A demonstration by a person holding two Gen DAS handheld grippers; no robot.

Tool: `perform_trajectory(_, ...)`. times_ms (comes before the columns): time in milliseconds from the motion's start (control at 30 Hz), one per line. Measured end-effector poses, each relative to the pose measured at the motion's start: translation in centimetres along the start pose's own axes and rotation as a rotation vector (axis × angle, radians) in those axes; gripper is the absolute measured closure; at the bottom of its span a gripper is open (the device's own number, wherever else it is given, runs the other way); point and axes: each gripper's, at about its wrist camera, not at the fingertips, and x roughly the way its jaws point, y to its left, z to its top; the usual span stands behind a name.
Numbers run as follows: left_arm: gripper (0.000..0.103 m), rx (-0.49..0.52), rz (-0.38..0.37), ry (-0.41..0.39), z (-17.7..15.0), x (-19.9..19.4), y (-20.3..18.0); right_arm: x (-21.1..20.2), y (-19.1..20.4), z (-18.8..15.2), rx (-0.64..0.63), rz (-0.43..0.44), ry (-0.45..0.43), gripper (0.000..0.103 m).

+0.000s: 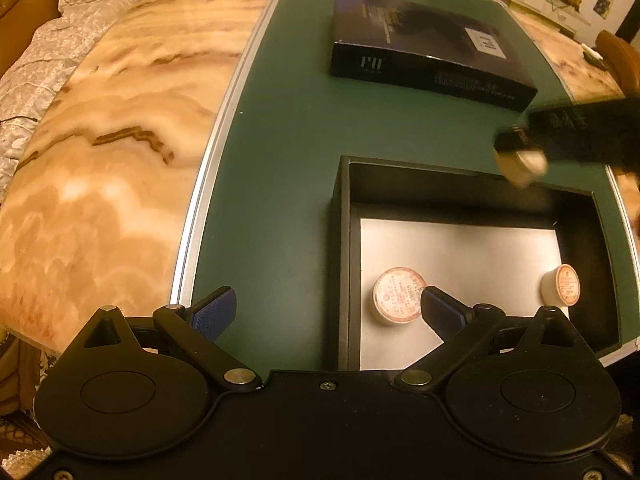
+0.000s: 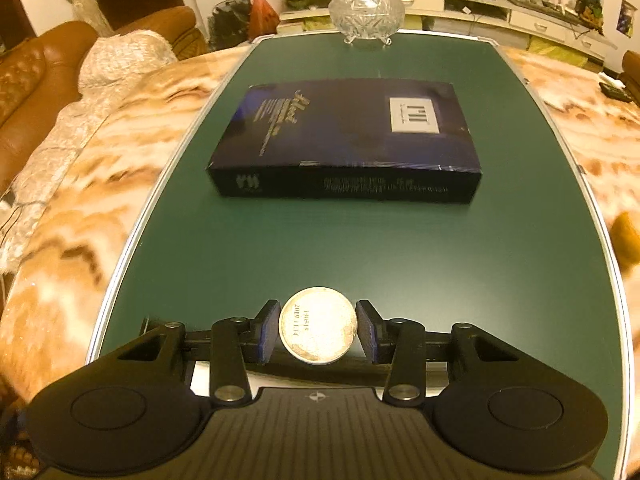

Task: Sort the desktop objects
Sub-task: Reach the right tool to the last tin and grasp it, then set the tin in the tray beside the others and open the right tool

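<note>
- The left gripper (image 1: 326, 312) hangs over the near part of the green bench (image 1: 280, 184), its jaws spread wide with nothing between them; one blue pad (image 1: 214, 312) is over bare bench, the other overlaps the near-left jar in the tray.
- The open black tray (image 1: 342, 264) sits on the bench at near right, with a pale silver floor.
- Two small round jars lie inside it: one jar (image 1: 394, 294) at the near-left of the floor, top label facing up, and a second jar (image 1: 560, 285) at the right side, tipped so its label faces left.
- The right gripper (image 2: 317, 330) has its jaws closed on a third jar (image 2: 318, 330), gripping it by the sides; the round end with a printed date faces the right wrist camera.
- In the left wrist view this gripper shows blurred at the right edge, with the held jar (image 1: 522, 164) above the tray's far wall.
- A dark blue box (image 2: 344, 140) lies flat on the bench, far from the tray and well apart from it.
- A lidded glass bowl (image 2: 366, 12) stands at the bench's far edge, beyond the box.
- Marble-patterned surface (image 1: 120, 140) flanks the green bench on the left and right.
</note>
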Motion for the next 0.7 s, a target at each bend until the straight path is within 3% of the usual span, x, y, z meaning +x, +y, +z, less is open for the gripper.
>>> perform_trajectory(333, 0.003, -0.012, -0.002, -0.007, -0.7, -0.8, 0.3, 0.2, 0.6, -5.5, -0.013, -0.005, 0.097, 0.058)
perform_trajectory(700, 0.003, -0.012, 0.004, -0.022, -1.3, -1.7, 0.6, 2.1, 1.5, -7.3, -0.017, -0.027, 0.132, 0.058)
